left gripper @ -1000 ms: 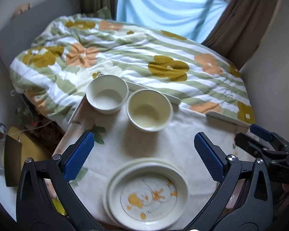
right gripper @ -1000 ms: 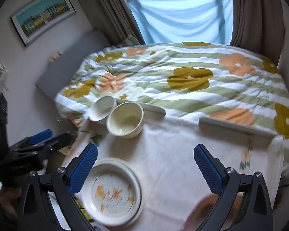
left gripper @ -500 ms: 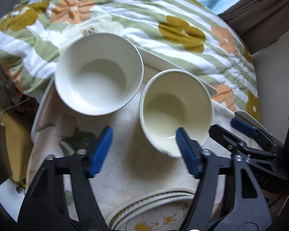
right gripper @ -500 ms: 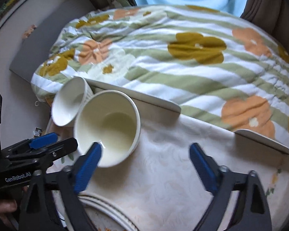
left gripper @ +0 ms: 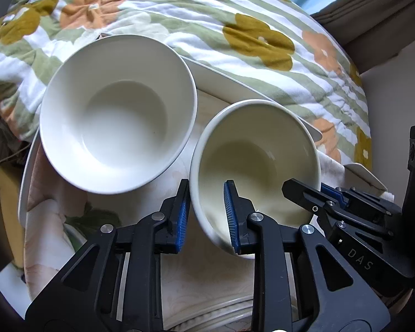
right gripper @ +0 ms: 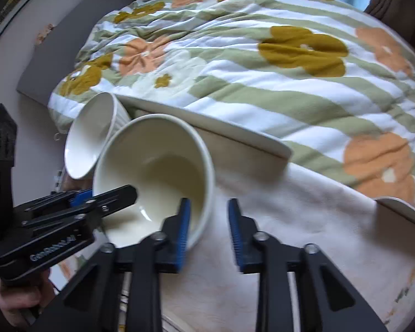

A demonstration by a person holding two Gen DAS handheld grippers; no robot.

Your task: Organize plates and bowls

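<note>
A cream bowl (left gripper: 257,155) stands on the cloth-covered table, with a white bowl (left gripper: 116,116) close on its left. My left gripper (left gripper: 206,184) straddles the cream bowl's near-left rim, one blue pad outside and one inside. Its jaws are closing on the wall. My right gripper (right gripper: 209,202) is shut on the same cream bowl (right gripper: 157,166) at its near-right rim, with the left pad inside. Each gripper shows in the other's view: the right gripper (left gripper: 310,191) and the left gripper (right gripper: 108,192). The white bowl (right gripper: 88,138) sits behind. A stack of plates (left gripper: 207,312) peeks in at the bottom edge.
A flowered quilt (left gripper: 207,13) covers the bed right behind the table's raised white rim (left gripper: 235,88). The pale tablecloth (right gripper: 304,221) stretches bare to the right of the bowls. A person's hand (right gripper: 11,298) holds the left gripper's handle at lower left.
Both grippers came down and forward from above the plates to the cream bowl. Their jaws went from wide open to closed over its rim, on opposite sides. The plates slid to the bottom edge.
</note>
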